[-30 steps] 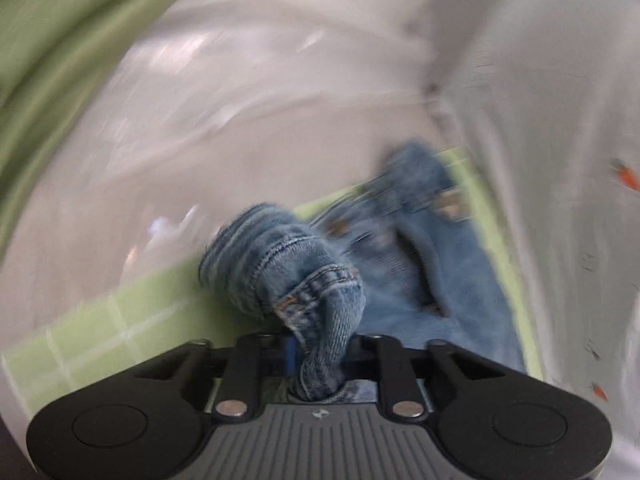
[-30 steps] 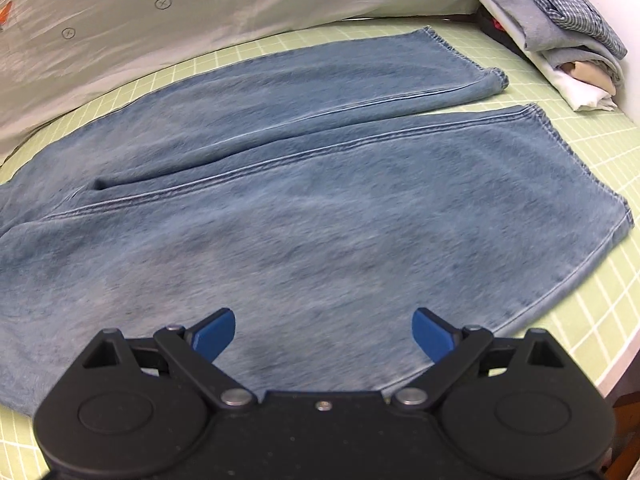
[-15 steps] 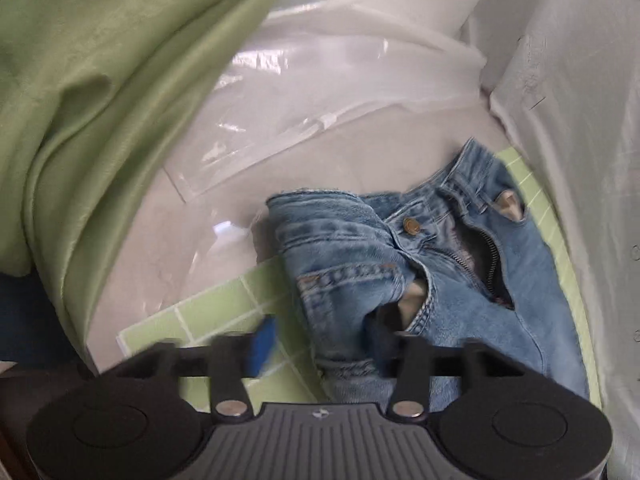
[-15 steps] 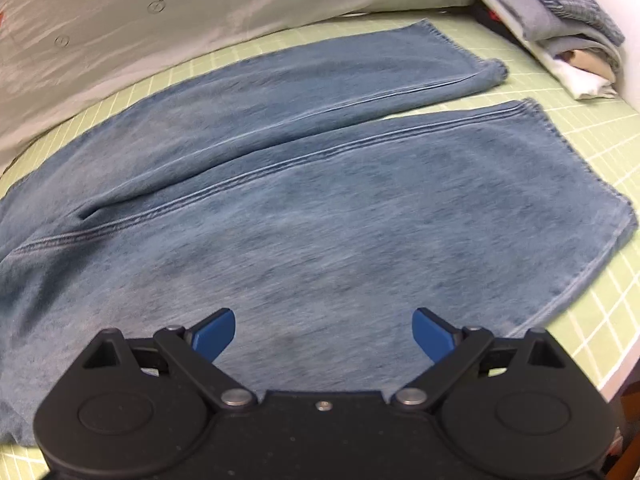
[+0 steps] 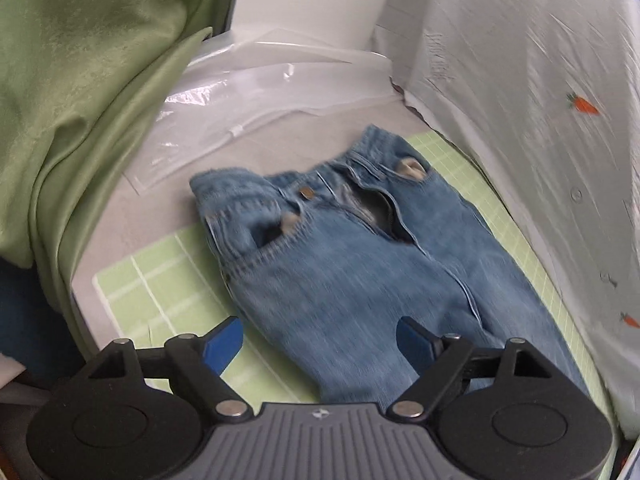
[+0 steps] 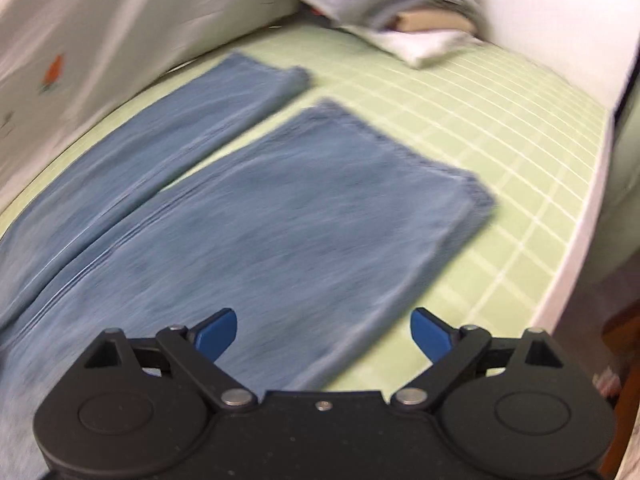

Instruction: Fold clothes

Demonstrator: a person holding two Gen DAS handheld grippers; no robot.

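The left tongs (image 5: 320,338) have just been opening, letting go; the jeans (image 5: 360,264) lie at 12 o'clock. The right tongs (image 6: 324,332) gape wide, holding nothing.

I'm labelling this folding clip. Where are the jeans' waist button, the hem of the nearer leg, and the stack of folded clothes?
waist button (image 5: 307,191), left wrist view, on the metal button itself.
hem of the nearer leg (image 6: 460,172), right wrist view, on the cuff edge.
stack of folded clothes (image 6: 400,4), right wrist view, on the grey upper layers.
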